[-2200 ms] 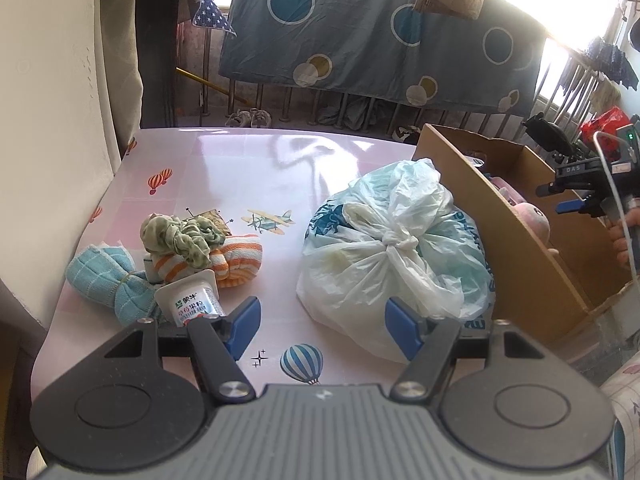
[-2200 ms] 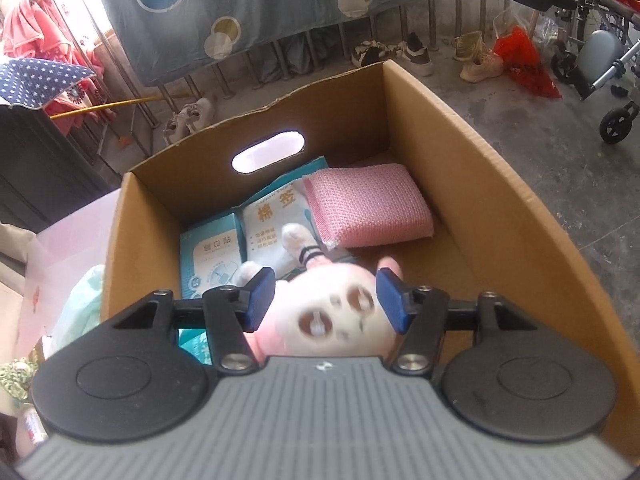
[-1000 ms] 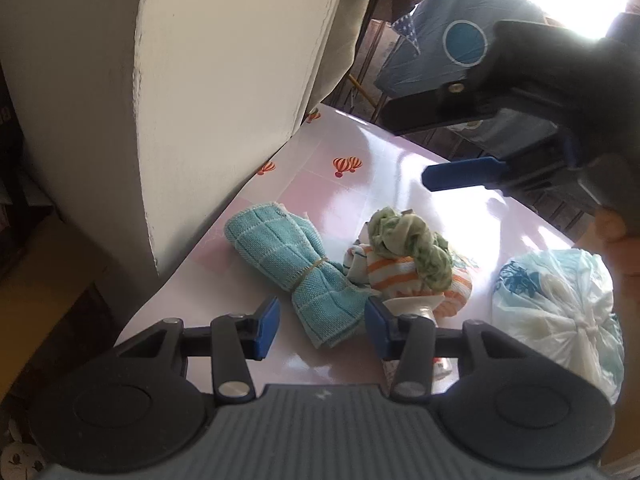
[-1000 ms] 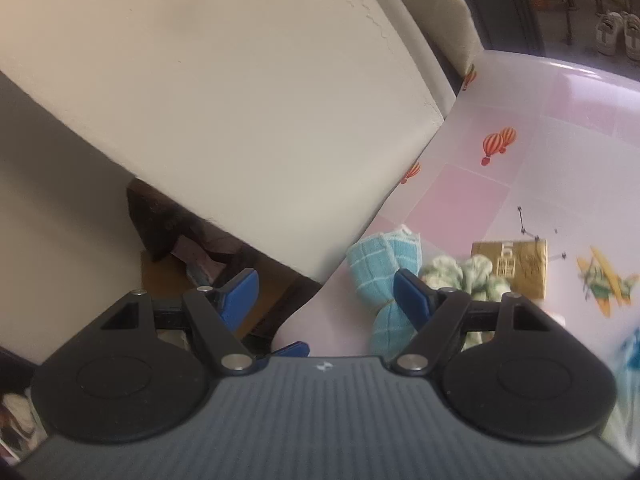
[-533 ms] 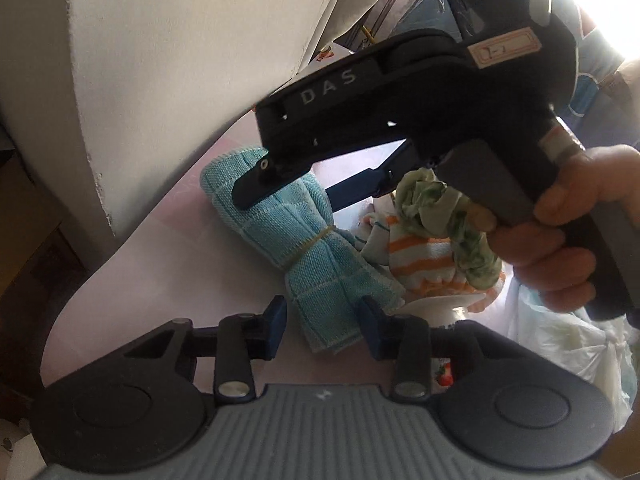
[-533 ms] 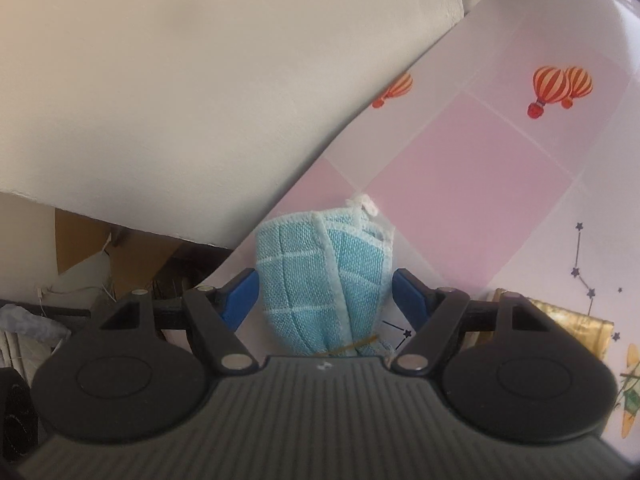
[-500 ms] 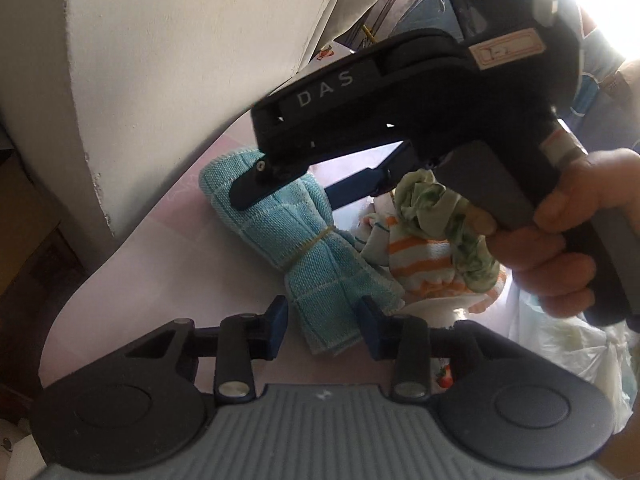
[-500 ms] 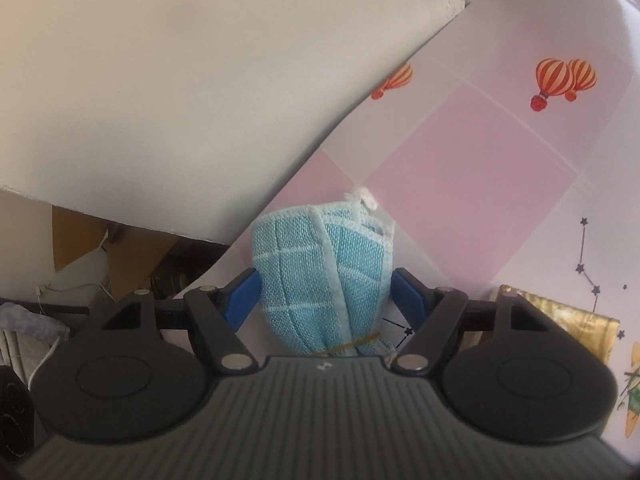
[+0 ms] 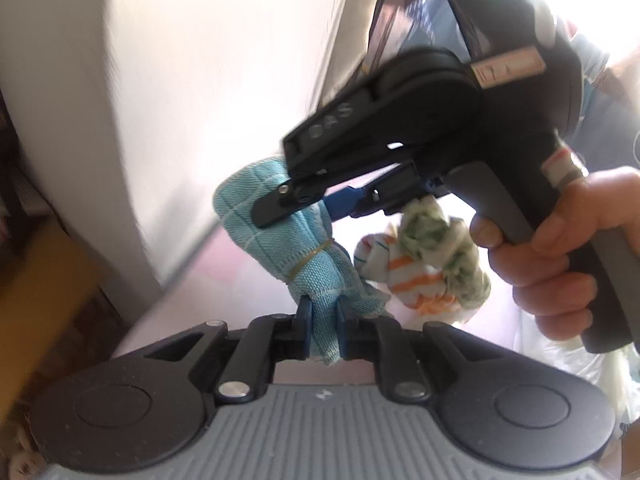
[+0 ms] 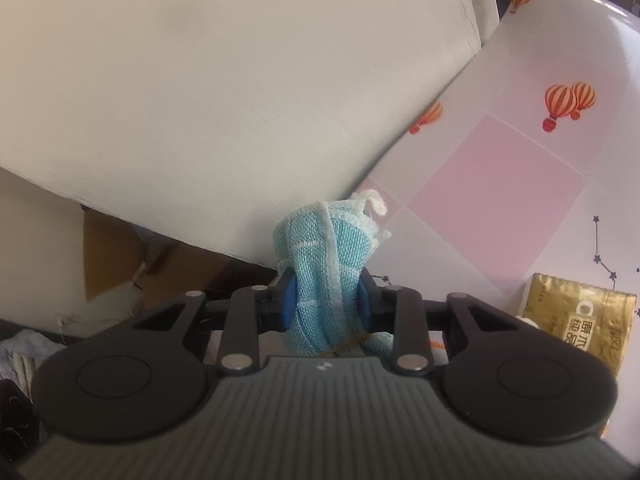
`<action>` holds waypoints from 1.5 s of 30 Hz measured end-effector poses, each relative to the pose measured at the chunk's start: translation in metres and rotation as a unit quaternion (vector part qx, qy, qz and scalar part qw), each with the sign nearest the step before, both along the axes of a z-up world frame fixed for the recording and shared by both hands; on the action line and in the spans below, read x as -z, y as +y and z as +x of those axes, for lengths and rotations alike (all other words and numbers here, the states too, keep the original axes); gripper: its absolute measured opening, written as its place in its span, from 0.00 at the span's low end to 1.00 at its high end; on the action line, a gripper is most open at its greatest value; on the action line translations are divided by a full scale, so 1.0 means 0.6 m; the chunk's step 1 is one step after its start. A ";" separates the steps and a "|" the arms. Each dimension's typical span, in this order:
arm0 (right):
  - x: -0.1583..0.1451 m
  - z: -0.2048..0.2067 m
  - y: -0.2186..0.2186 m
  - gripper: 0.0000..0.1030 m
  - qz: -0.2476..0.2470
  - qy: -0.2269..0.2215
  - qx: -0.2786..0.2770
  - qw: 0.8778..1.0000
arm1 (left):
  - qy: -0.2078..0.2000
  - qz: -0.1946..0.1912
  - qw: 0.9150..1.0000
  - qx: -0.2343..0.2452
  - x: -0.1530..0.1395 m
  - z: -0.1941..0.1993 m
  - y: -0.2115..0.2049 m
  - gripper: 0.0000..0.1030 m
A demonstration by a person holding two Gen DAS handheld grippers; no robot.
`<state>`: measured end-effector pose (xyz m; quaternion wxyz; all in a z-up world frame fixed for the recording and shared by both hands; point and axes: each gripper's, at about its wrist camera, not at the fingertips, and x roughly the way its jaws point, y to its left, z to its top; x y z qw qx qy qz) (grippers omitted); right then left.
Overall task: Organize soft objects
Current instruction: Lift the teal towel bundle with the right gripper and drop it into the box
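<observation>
Both claws have hold of the same thing. The left claw [image 9: 322, 330] is squeezed tight on one end of the blue cloth [image 9: 280, 220], and the right claw [image 10: 326, 304] is squeezed tight on the other end. A thin rubber band goes round the middle of the cloth and bunches it up like a bow. The cloth looks lifted a little, up off the pink surface [image 10: 500, 184] near its edge, close to a big white wall, but I cannot be sure it is fully off.

So I think this job is only partly done. The cloth is caught, but it is not put away yet. It still has to go wherever the soft things belong, and I cannot see that place from here.

More soft things wait on the surface. A striped sock ball [image 9: 404, 280] with a green scrunchie [image 9: 440, 240] on top sits just beside the cloth. A white plastic bag [image 9: 568, 364] peeks out behind the hand [image 9: 560, 248]. A gold packet [image 10: 580, 320] lies there too.
</observation>
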<state>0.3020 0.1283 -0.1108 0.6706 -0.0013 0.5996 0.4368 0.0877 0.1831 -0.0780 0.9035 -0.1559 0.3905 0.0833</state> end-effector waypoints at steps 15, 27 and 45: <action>-0.221 -0.087 -0.223 0.28 0.166 -0.030 0.111 0.979 | -0.116 0.012 0.988 0.098 -0.163 -0.121 -0.131 0.12; -0.229 -0.208 -0.673 0.28 0.156 -0.047 0.315 0.935 | -0.102 -0.027 0.940 0.324 -0.140 -0.097 -0.439 0.16; -0.218 -0.220 -1.085 0.32 -0.072 -0.161 0.462 0.869 | -0.052 -0.026 0.948 0.314 -0.098 -0.035 -0.471 0.31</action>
